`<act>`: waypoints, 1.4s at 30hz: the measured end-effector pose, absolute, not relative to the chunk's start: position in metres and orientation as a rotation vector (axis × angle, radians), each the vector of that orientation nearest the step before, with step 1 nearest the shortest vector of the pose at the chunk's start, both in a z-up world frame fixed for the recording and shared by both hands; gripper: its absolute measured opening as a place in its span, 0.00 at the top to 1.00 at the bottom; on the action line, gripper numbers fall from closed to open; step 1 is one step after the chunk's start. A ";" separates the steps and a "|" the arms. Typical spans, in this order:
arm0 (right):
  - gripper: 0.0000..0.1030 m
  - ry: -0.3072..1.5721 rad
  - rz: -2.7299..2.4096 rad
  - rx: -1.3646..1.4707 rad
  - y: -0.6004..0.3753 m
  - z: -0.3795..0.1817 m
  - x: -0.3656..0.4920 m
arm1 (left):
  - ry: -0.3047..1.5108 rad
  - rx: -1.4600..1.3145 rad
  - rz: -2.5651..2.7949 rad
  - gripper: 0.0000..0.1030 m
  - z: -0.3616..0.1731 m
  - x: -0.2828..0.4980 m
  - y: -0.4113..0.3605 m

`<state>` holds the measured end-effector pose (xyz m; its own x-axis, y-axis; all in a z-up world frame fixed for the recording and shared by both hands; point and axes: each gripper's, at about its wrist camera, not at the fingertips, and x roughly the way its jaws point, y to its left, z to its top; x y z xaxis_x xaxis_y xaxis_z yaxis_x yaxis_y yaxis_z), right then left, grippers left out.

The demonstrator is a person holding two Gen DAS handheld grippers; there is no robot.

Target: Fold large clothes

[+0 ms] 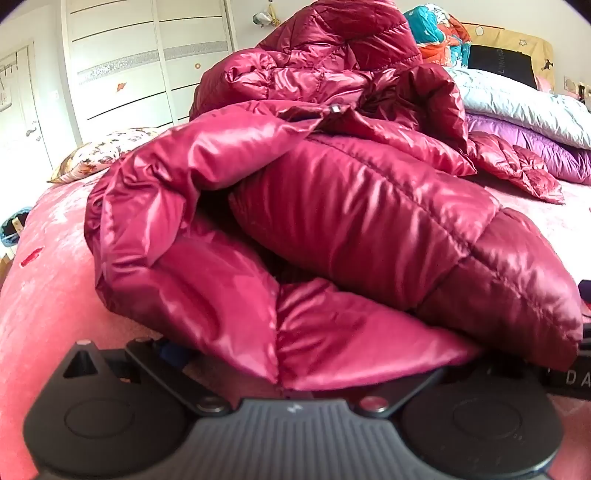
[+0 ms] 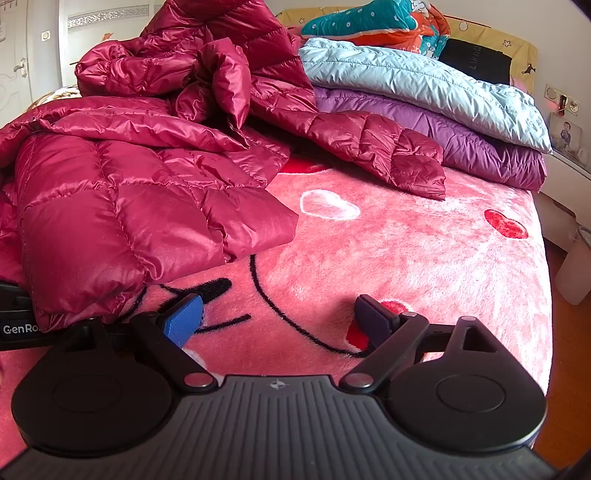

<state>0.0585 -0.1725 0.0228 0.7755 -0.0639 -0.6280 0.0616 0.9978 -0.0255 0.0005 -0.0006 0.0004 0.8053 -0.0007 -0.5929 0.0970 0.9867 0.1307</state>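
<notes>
A large shiny dark-red puffer jacket (image 1: 332,206) lies crumpled on the pink bed blanket (image 1: 48,295). In the left wrist view its hem drapes over my left gripper (image 1: 295,369) and hides both fingertips, so the jaw gap does not show. In the right wrist view the same jacket (image 2: 129,192) lies at the left, one sleeve (image 2: 388,155) stretched to the right. My right gripper (image 2: 280,321) is open and empty, just above the blanket (image 2: 406,258), right of the jacket's hem. Its blue pad (image 2: 183,321) is near the hem corner.
Folded light-blue (image 2: 424,81) and purple (image 2: 443,136) quilted jackets are stacked at the back right. A teal-orange blanket (image 2: 369,18) lies behind them. A patterned pillow (image 1: 99,151) sits back left, a white wardrobe (image 1: 129,66) beyond. The bed edge and a white bin (image 2: 576,266) are at right.
</notes>
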 end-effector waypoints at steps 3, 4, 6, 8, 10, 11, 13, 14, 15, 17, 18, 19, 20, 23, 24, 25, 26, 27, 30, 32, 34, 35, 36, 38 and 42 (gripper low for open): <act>0.00 0.679 -0.068 -0.003 -0.172 0.023 0.058 | 0.630 0.180 -0.042 0.00 0.000 0.001 -0.001; 0.00 0.680 -0.068 -0.005 -0.172 0.023 0.058 | 0.630 0.183 -0.039 0.00 0.000 0.001 0.000; 0.00 0.683 -0.069 -0.014 -0.169 0.024 0.057 | 0.631 0.178 -0.041 0.00 0.001 0.002 0.005; 0.00 0.683 -0.068 -0.018 -0.167 0.027 0.050 | 0.621 0.165 -0.062 0.00 0.004 -0.007 0.005; 0.00 0.682 -0.071 -0.009 -0.164 0.032 0.043 | 0.633 0.133 -0.083 0.00 0.007 -0.011 0.013; 0.00 0.683 -0.075 0.000 -0.165 0.033 0.036 | 0.631 0.133 -0.080 0.00 0.006 -0.013 0.008; 0.00 0.688 -0.098 0.014 -0.166 0.037 0.025 | 0.640 0.118 -0.091 0.00 0.010 -0.020 0.009; 0.00 0.688 -0.110 0.021 -0.167 0.039 0.020 | 0.649 0.111 -0.103 0.01 0.013 -0.025 0.010; 0.00 0.685 -0.123 0.034 -0.171 0.039 0.016 | 0.654 0.109 -0.115 0.01 0.016 -0.028 0.010; 0.00 0.685 -0.154 0.074 -0.177 0.043 0.002 | 0.667 0.103 -0.154 0.01 0.023 -0.037 0.010; 0.00 0.687 -0.169 0.093 -0.179 0.047 -0.003 | 0.666 0.102 -0.178 0.01 0.029 -0.042 0.009; 0.00 0.680 -0.187 0.110 -0.184 0.051 -0.009 | 0.661 0.099 -0.197 0.01 0.035 -0.047 0.010; 0.00 0.667 -0.207 0.112 -0.187 0.055 -0.015 | 0.653 0.094 -0.218 0.01 0.043 -0.053 0.011; 0.00 0.619 -0.261 0.077 -0.191 0.075 -0.036 | 0.638 0.089 -0.276 0.01 0.070 -0.064 0.012; 0.00 0.602 -0.279 0.060 -0.191 0.083 -0.044 | 0.633 0.093 -0.293 0.01 0.080 -0.067 0.013; 0.00 0.582 -0.299 0.042 -0.189 0.091 -0.053 | 0.626 0.096 -0.310 0.01 0.090 -0.071 0.014; 0.00 0.564 -0.315 0.025 -0.190 0.098 -0.061 | 0.619 0.099 -0.325 0.01 0.099 -0.073 0.012; 0.00 0.548 -0.325 0.009 -0.188 0.106 -0.069 | 0.613 0.099 -0.341 0.01 0.109 -0.076 0.013; 0.00 0.513 -0.350 -0.010 -0.185 0.130 -0.094 | 0.588 0.098 -0.379 0.01 0.135 -0.085 0.015; 0.00 0.490 -0.374 -0.019 -0.180 0.148 -0.107 | 0.553 0.109 -0.394 0.01 0.154 -0.094 0.018; 0.00 0.463 -0.392 -0.024 -0.179 0.166 -0.123 | 0.515 0.114 -0.402 0.01 0.172 -0.101 0.021; 0.00 0.454 -0.398 -0.028 -0.176 0.174 -0.126 | 0.503 0.113 -0.400 0.01 0.180 -0.103 0.021; 0.00 0.441 -0.409 -0.030 -0.175 0.183 -0.133 | 0.494 0.108 -0.401 0.01 0.188 -0.105 0.023; 0.00 0.424 -0.432 -0.026 -0.169 0.202 -0.141 | 0.472 0.093 -0.405 0.01 0.203 -0.109 0.027; 0.00 0.378 -0.453 0.009 -0.166 0.233 -0.164 | 0.415 0.106 -0.407 0.01 0.228 -0.119 0.036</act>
<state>-0.1644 -0.1663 0.2326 0.8312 -0.4253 -0.3582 0.4284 0.9005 -0.0750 -0.1187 0.0363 0.2283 0.8357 -0.3626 -0.4125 0.4053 0.9140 0.0178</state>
